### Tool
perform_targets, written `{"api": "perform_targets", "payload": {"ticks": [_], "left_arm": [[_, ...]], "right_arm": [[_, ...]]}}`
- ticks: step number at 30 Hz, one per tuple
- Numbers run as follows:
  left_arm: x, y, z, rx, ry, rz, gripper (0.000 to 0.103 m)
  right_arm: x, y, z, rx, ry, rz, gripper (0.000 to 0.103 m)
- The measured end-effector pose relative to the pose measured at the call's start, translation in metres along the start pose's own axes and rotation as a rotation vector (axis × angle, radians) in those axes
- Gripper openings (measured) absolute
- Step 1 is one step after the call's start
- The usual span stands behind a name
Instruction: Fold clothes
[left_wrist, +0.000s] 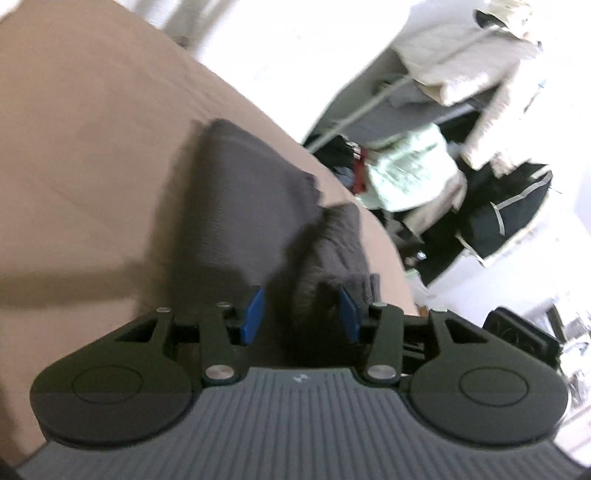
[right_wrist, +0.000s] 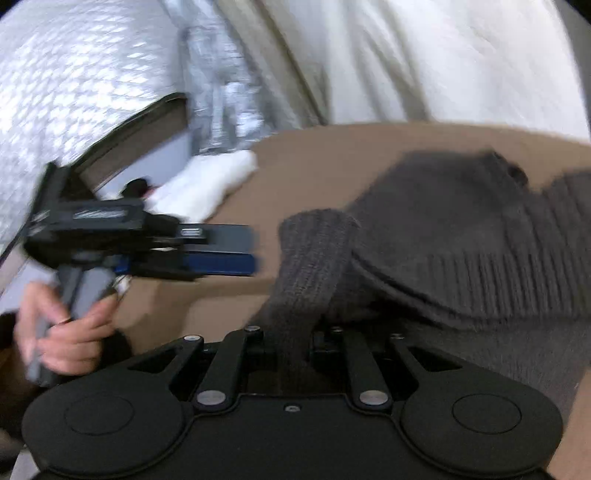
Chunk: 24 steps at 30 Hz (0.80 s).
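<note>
- My left gripper has its blue fingers apart over the grey sweater
- My right gripper pinches the sweater's sleeve on the tan bed

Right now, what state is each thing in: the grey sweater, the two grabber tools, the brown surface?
Grey sweater: partly folded, lying on the surface, sleeve pulled toward the camera.
Sleeve: pinched in the right gripper.
Left gripper: open, fingers either side of bunched knit.
Brown surface: flat, sweater on it.
</note>
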<state>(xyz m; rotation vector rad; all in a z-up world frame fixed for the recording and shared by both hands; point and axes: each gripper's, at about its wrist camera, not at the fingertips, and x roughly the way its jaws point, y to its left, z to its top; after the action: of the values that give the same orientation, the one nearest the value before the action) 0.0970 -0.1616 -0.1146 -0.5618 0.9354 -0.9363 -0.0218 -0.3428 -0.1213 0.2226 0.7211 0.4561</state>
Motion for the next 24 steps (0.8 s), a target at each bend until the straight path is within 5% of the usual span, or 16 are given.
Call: {"api": "perform_targets", "payload": {"ticks": [3, 7, 11, 14, 19, 24], "left_arm": [[0.008, -0.009, -0.003, 0.008, 0.028, -0.031, 0.061], [0.007, -0.003, -0.008, -0.037, 0.035, -0.033, 0.062], [0.018, 0.004, -0.014, -0.038, 0.047, -0.009, 0.069], [0.043, 0.026, -0.027, -0.081, 0.170, 0.095, 0.057], [0.039, 0.022, -0.024, -0.060, 0.145, 0.110, 0.043], [0.043, 0.009, -0.027, 0.006, 0.151, 0.156, 0.043]], "right_arm": [[0.017, 0.016, -0.006, -0.086, 0.090, -0.074, 0.016], [0.025, 0.015, -0.013, -0.002, 0.060, -0.091, 0.016], [0.014, 0.033, -0.019, -0.087, 0.050, -0.090, 0.017], [0.013, 0.036, -0.036, -0.091, 0.061, -0.110, 0.026], [-0.018, 0.033, -0.057, 0.004, 0.025, -0.070, 0.033], [-0.076, -0.008, -0.066, 0.302, -0.137, -0.050, 0.038]]}}
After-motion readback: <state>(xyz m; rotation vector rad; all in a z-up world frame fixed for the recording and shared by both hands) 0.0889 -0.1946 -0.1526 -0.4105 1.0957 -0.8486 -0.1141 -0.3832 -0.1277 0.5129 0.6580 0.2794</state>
